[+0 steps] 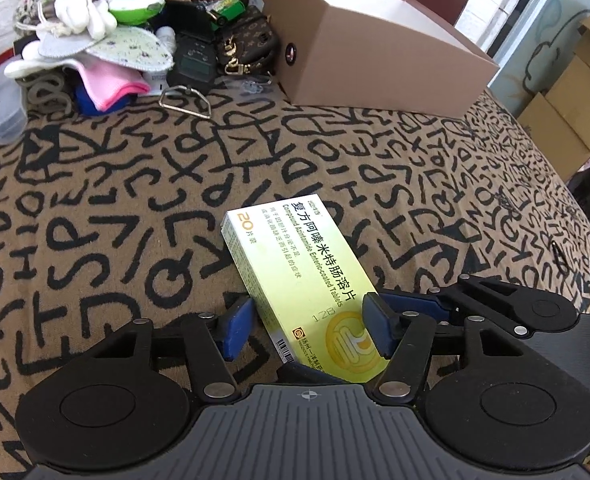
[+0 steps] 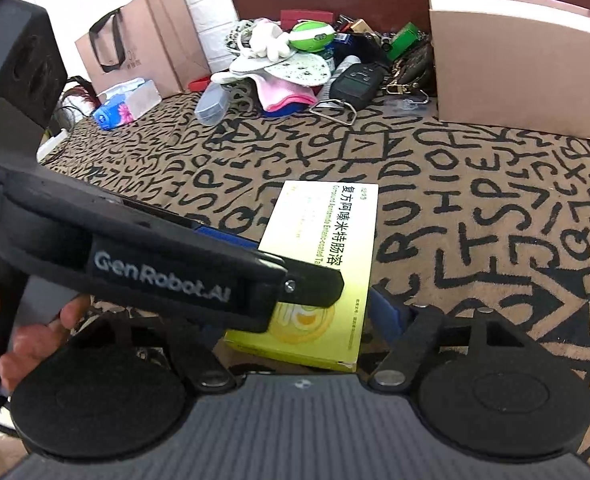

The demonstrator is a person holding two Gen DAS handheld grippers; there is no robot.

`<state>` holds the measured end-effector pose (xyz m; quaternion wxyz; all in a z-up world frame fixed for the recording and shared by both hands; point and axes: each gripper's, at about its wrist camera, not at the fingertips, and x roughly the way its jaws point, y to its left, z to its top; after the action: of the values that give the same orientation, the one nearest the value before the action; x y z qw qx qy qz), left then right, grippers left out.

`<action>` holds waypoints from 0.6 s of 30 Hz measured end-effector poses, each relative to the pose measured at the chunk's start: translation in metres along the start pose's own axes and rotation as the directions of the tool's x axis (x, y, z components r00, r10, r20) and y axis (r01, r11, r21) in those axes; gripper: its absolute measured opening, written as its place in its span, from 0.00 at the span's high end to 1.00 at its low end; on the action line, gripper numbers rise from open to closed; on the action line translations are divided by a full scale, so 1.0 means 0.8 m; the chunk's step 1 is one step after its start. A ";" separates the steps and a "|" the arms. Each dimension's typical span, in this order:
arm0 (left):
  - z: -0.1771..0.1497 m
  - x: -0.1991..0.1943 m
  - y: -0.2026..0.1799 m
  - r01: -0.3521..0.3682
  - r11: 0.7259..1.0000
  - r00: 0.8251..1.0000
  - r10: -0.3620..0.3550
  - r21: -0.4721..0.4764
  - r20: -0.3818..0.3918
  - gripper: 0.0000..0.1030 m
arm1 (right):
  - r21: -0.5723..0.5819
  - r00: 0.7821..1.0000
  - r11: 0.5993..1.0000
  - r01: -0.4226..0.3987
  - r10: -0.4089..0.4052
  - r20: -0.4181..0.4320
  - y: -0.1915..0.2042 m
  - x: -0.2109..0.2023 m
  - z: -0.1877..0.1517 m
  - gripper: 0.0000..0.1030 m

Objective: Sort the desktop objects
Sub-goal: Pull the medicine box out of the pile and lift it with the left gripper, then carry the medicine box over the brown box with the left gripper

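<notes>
On the patterned cloth, a yellow-green medicine box sits between two grippers.

At six o'clock in the left wrist view, the left gripper [image 1: 309,330] straddles the near end of the medicine box [image 1: 301,276], its blue pads [image 1: 237,330] pressed to the box's two long sides, so it holds the box. In the right wrist view the right gripper [image 2: 295,316] brackets the same box; its jaws stand fairly wide, one pad [image 2: 387,314] just beside the box edge, the other hidden behind the left gripper's body, so contact cannot be told. A hand [image 2: 27,336] shows at eight o'clock. The cloth [image 1: 135,184] spreads beyond. At eleven o'clock lies a heap of small things [image 1: 107,40]; at one o'clock stands a tan open box [image 1: 375,48].
</notes>
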<state>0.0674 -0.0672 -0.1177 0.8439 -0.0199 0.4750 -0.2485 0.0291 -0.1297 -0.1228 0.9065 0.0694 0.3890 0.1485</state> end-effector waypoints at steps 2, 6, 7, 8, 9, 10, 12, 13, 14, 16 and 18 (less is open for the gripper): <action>0.004 -0.008 -0.003 -0.008 1.000 1.000 0.008 0.003 0.019 0.54 | 0.015 1.000 1.000 -0.001 0.001 0.002 -0.002 -0.002 0.003 0.26; 0.022 -0.026 -0.007 0.017 1.000 0.997 -0.016 -0.017 0.070 0.58 | 0.042 1.000 0.999 -0.009 0.007 0.031 -0.011 -0.015 0.011 0.27; 0.028 -0.030 -0.011 0.020 1.000 0.996 -0.019 -0.010 0.089 0.58 | 0.037 0.999 0.999 -0.004 0.003 0.047 -0.012 -0.019 0.015 0.27; 0.033 -0.034 -0.015 0.022 1.000 0.994 -0.022 -0.001 0.107 0.58 | 0.032 0.998 0.999 0.001 -0.003 0.065 -0.013 -0.025 0.020 0.27; 0.040 -0.038 -0.020 0.023 1.000 0.992 -0.023 0.008 0.125 0.58 | 0.025 0.997 1.000 0.008 -0.010 0.083 -0.014 -0.029 0.025 0.27; 0.046 -0.042 -0.026 0.024 1.000 0.989 -0.025 0.014 0.143 0.58 | 0.019 0.995 1.000 0.015 -0.016 0.100 -0.016 -0.034 0.031 0.27; 0.063 -0.049 -0.034 0.029 0.999 0.983 -0.034 0.032 0.178 0.58 | 0.011 0.990 1.000 0.026 -0.027 0.137 -0.022 -0.044 0.043 0.27; 0.072 -0.051 -0.038 0.034 0.999 0.981 -0.040 0.032 0.192 0.58 | 0.005 0.987 0.999 0.032 -0.032 0.155 -0.025 -0.048 0.050 0.27; 0.082 -0.053 -0.042 0.041 0.999 0.977 -0.047 0.030 0.208 0.58 | -0.002 0.984 0.999 0.039 -0.038 0.172 -0.028 -0.052 0.057 0.27; 0.106 -0.056 -0.050 0.048 0.998 0.969 -0.056 0.038 0.242 0.58 | -0.015 0.976 0.998 0.055 -0.051 0.209 -0.036 -0.061 0.074 0.27; 0.131 -0.060 -0.062 0.047 0.997 0.958 -0.062 0.058 0.280 0.58 | -0.013 0.968 0.998 0.062 -0.057 0.246 -0.048 -0.069 0.093 0.28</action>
<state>0.1121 -0.1107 -0.0092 0.8960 -0.0466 0.3429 -0.2784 0.0551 -0.1846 -0.0430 0.9525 0.0661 0.2741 0.1155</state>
